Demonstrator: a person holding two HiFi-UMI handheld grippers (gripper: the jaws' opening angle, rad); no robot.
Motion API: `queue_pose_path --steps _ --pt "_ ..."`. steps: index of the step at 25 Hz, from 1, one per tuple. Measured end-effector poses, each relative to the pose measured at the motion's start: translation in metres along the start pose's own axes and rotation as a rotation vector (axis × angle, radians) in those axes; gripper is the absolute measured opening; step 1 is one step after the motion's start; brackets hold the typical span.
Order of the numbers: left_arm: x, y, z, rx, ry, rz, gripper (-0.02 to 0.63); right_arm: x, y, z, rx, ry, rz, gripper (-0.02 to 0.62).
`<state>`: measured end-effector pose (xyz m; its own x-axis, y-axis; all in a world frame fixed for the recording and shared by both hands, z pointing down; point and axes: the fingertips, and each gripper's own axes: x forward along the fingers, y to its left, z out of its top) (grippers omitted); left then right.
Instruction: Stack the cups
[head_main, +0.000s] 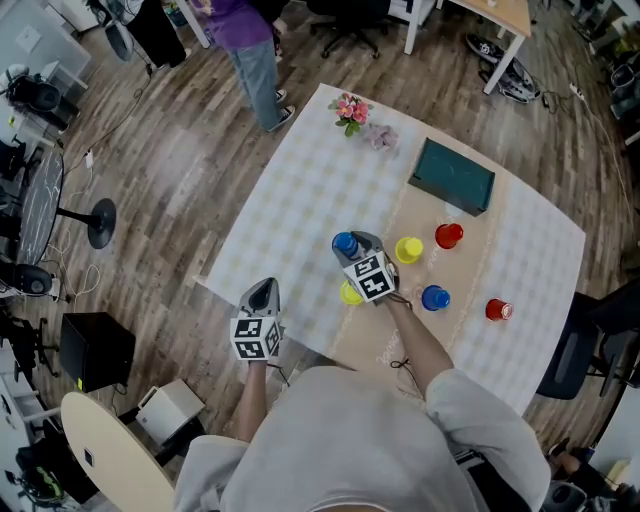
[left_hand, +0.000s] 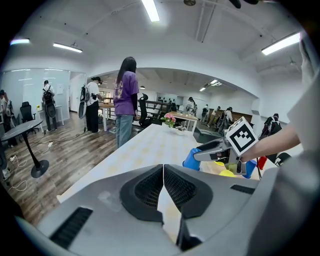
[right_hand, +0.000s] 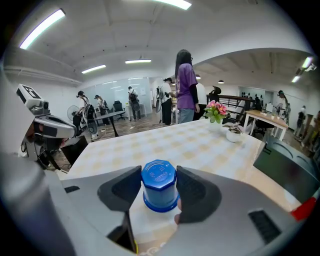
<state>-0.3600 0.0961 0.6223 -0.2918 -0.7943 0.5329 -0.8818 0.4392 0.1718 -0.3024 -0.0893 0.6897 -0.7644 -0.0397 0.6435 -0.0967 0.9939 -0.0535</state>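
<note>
A blue cup (head_main: 345, 244) stands upside down on the checked tablecloth, and my right gripper (head_main: 356, 241) is shut on it, one jaw pressed to each side. In the right gripper view the blue cup (right_hand: 159, 186) fills the gap between the jaws, resting on the table. A yellow cup (head_main: 349, 293) lies just under my right gripper's body. Further right stand a second yellow cup (head_main: 408, 249), a red cup (head_main: 448, 236), another blue cup (head_main: 435, 297) and another red cup (head_main: 498, 310). My left gripper (head_main: 263, 287) hovers at the table's near left edge, shut and holding nothing.
A dark green box (head_main: 452, 176) lies at the back of the table (head_main: 290, 200), with a small pink flower pot (head_main: 350, 108) and a little bowl (head_main: 382, 137) at the far corner. A person (head_main: 250, 50) stands beyond the table. A black chair (head_main: 580, 350) is at the right.
</note>
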Motion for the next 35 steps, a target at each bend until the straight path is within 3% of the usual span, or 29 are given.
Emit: queue_pose_path --steps 6,15,21,35 --pt "0.005 -0.012 0.007 0.021 -0.006 -0.027 0.015 -0.026 -0.005 0.013 0.023 -0.048 -0.032 0.219" --pt "0.027 -0.054 0.018 0.084 -0.005 -0.134 0.015 -0.081 -0.017 0.005 0.080 -0.111 -0.119 0.219" --pt "0.046 -0.095 0.026 0.136 -0.001 -0.234 0.015 -0.121 -0.031 -0.027 0.166 -0.112 -0.208 0.219" --pt "0.062 -0.169 0.023 0.213 0.023 -0.380 0.015 -0.187 -0.029 -0.085 0.242 -0.087 -0.320 0.219"
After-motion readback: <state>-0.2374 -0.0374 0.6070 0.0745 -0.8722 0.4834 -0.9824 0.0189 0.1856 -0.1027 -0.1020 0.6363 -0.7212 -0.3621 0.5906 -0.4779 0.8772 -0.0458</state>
